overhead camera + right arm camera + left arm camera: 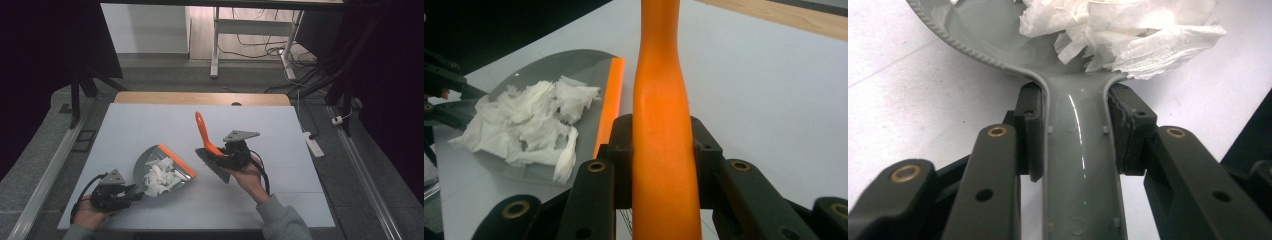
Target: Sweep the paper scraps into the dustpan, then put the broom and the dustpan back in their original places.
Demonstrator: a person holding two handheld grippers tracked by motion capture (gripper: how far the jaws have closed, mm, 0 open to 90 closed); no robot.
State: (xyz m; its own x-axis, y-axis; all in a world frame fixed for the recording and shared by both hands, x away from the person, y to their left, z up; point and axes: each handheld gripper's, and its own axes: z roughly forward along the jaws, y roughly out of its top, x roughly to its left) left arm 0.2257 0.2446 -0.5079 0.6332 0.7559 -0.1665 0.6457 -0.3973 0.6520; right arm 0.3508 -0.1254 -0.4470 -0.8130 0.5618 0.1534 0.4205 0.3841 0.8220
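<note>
Left hand-held gripper (131, 192), near-left of the desk (280, 130): jaws clamped on the grey dustpan handle (1082, 165), one pad (1030, 130) on each flank, no gap showing in the left gripper view. Handle runs straight along the jaw line.

Dustpan (162, 172) sits flat on the desk just ahead of that gripper. Long axis runs diagonally: handle toward the near-left corner, orange lip (177, 160) facing up-right toward the brush. Mouth is open toward the right hand.

Paper scraps (160, 177): white torn tissue, piled inside the pan, bunched toward the handle end. I can't spot any loose bits on the desk around the pan in the high view, so the sweeping looks essentially done. My read: what's left is lifting and emptying the pan, and putting the brush down. No bin visible anywhere on the desk.

Right hand-held gripper (225, 155), centre-right: closed tight on the orange brush handle (664, 130), pads on both sides. Brush (212, 157) is held off the pan, clear of the lip, near but not touching. Its long axis runs away from the person: handle tip points toward the far edge, slightly left; dark bristle head (212, 167) sits at the near end, angled down toward the desk.
</note>
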